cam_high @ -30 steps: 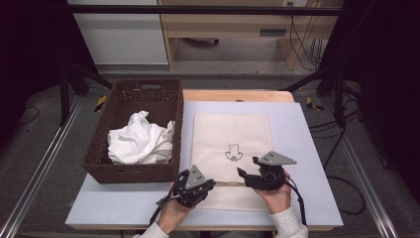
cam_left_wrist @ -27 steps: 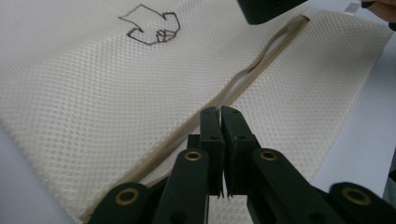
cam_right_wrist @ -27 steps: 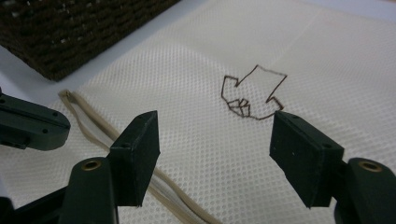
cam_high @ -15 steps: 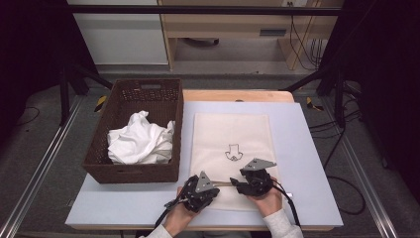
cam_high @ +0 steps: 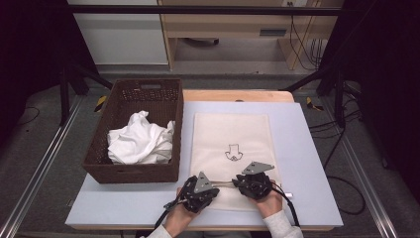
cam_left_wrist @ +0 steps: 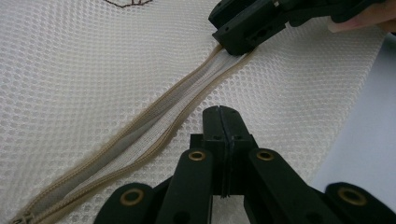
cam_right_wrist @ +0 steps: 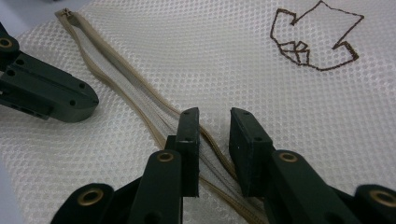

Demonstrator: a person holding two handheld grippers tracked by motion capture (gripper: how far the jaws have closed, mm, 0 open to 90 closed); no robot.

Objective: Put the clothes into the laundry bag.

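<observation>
since a second ago both hands have slid toward the table's near edge. high view: left gripper [cam_high: 200, 191] and right gripper [cam_high: 253, 184] sit on the near end of the mesh laundry bag [cam_high: 231, 134], flat on the table [cam_high: 307, 148]; white clothes [cam_high: 140, 144] wait in the basket [cam_high: 130, 173] beside it, nothing bagged yet

left gripper view: jaws pressed together beside the gaping zipper [cam_left_wrist: 140, 135], whether on mesh i cannot tell

right gripper view: jaws, just closing, stand narrowly apart astride the zipper's edge, not yet pinching; the slot must widen before loading

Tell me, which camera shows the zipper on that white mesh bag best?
The left gripper view: the zipper runs across the mesh close up, its two sides parted. The right gripper view shows it partly behind the jaws; the high view gives a thin line.
</observation>
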